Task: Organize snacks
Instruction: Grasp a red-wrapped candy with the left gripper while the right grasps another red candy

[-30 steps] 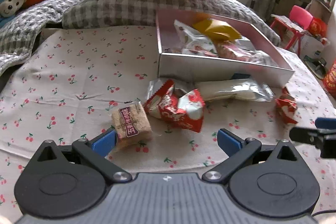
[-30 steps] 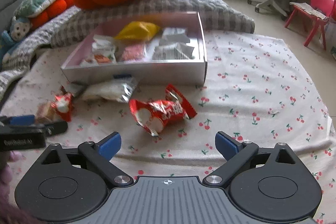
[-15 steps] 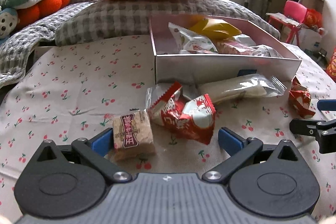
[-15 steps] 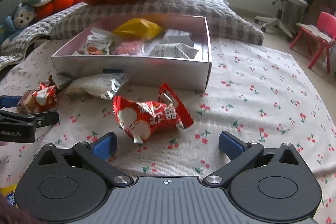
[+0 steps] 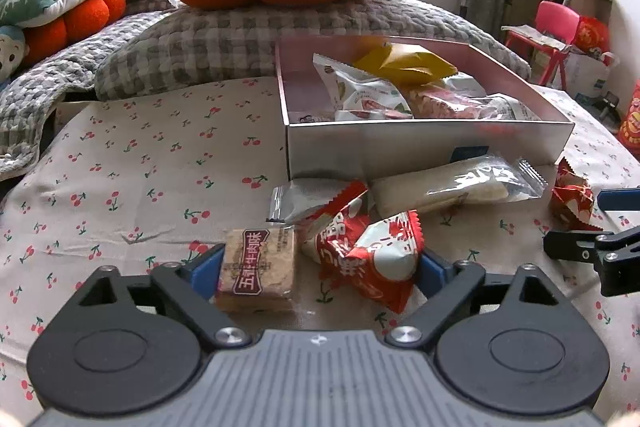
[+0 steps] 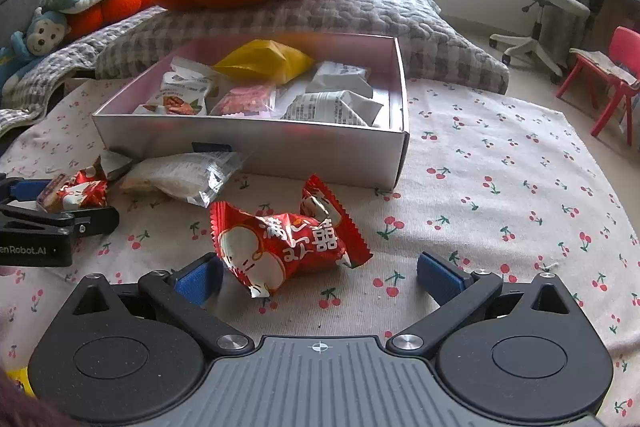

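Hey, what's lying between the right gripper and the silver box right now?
In the right wrist view, a red snack packet lies between the open right gripper and the silver box; beyond it, only bare cherry-print cloth.

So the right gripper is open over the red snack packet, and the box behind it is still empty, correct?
Not quite. The right gripper is open over the red snack packet, but the box already holds several packets, including a yellow packet, as the right wrist view shows.
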